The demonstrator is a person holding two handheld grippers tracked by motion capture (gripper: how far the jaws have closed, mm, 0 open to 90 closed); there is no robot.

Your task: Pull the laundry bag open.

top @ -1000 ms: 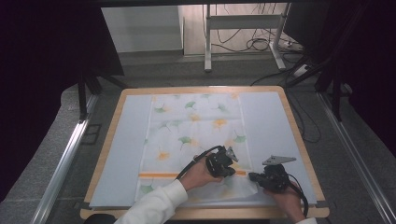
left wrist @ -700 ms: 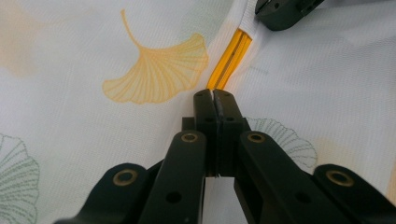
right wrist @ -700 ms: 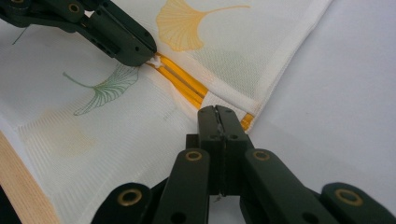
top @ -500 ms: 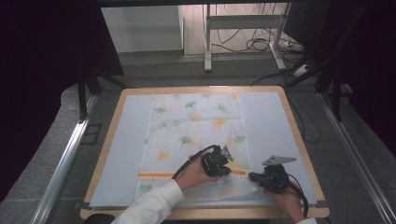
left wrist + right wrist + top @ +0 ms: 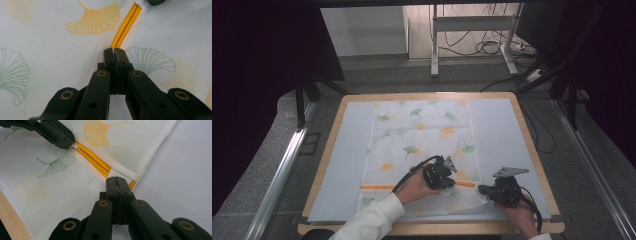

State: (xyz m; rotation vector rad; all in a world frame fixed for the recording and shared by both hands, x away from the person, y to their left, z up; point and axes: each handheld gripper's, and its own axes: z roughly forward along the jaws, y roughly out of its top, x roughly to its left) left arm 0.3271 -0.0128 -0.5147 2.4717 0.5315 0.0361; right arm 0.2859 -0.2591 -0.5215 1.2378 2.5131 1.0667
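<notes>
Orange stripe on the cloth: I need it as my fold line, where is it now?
In the high view, the orange stripe crosses the cloth near its near end, passing the left gripper.

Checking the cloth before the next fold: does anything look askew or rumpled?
Yes. The cloth lies flat at its far end, but its near right corner is lifted and creased where the left gripper and right gripper pinch it at the orange stripe.
</notes>
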